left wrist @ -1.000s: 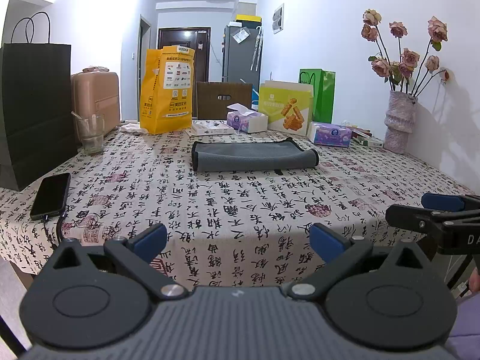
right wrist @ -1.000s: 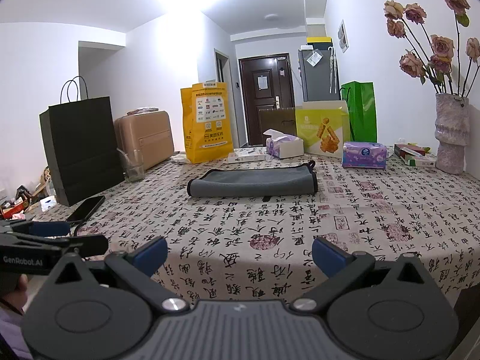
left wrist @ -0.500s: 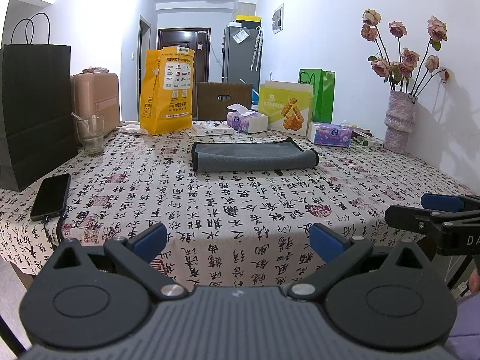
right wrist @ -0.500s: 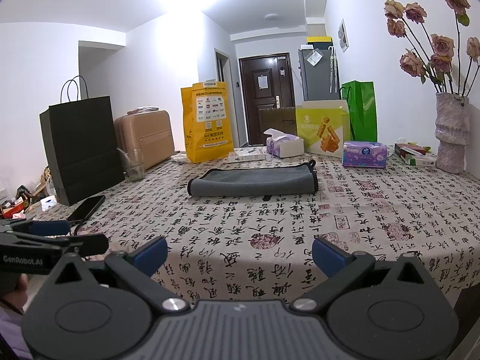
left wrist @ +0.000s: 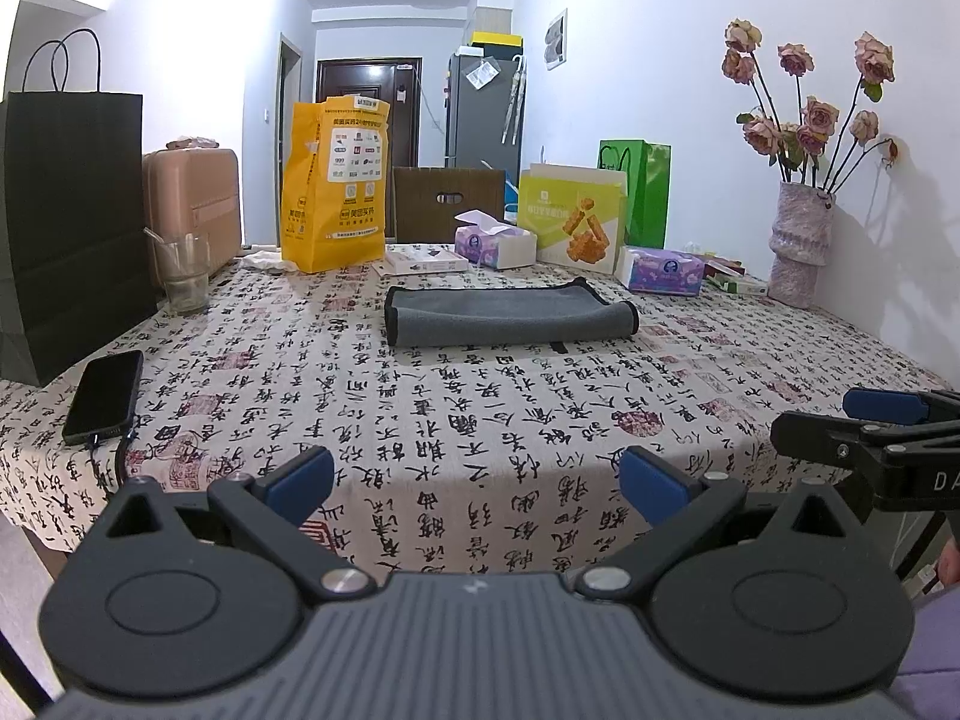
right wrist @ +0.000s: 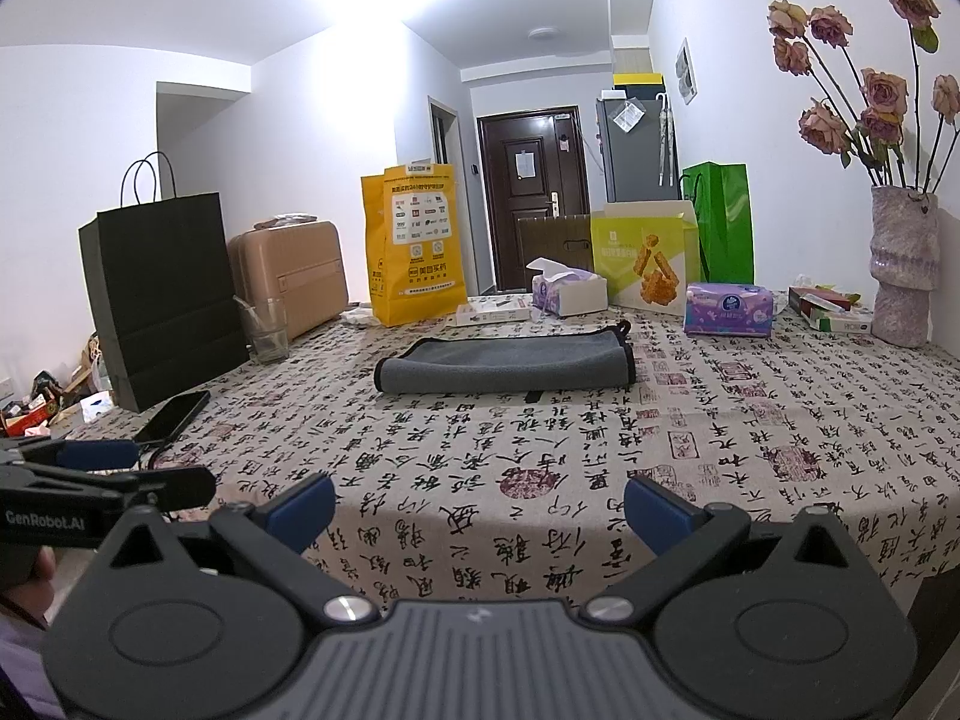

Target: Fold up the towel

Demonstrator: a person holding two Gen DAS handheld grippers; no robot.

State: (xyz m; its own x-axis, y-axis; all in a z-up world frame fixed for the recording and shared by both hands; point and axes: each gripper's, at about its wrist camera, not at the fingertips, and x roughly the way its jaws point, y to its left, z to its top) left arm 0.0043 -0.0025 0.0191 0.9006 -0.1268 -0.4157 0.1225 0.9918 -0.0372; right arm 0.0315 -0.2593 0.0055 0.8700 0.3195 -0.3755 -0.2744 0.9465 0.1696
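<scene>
The gray towel [left wrist: 507, 317] lies in the middle of the table [left wrist: 456, 420], far from both grippers. It looks folded over already, with a round, puffy fold along the near side. Its long side runs left to right across the table. Its 2 short ends point to the left and to the right. A dark trim runs down the left end in the left view, and a small loop sticks up at the far right corner. A little black tag pokes out from under the near edge.

What could go wrong? The towel is soft and floppy, so if a gripper grabs only the top layer, the fold may open up and get messy. If the 2 grippers pick ends that do not match, the next fold may come out crooked. The tablecloth is also soft, so a low pinch could catch it and pull it up with the towel.

Things stand close by. A tissue box [left wrist: 495, 243] and a purple tissue pack [left wrist: 663, 270] sit just behind the towel. A glass [left wrist: 180, 273] and a phone [left wrist: 103, 396] are off to the left. A wide swing could bump them.

The left gripper [left wrist: 477, 480] is spread wide and holds nothing. The right gripper [right wrist: 480, 501] is also spread wide and holds nothing. Both hang near the table's front edge.
</scene>
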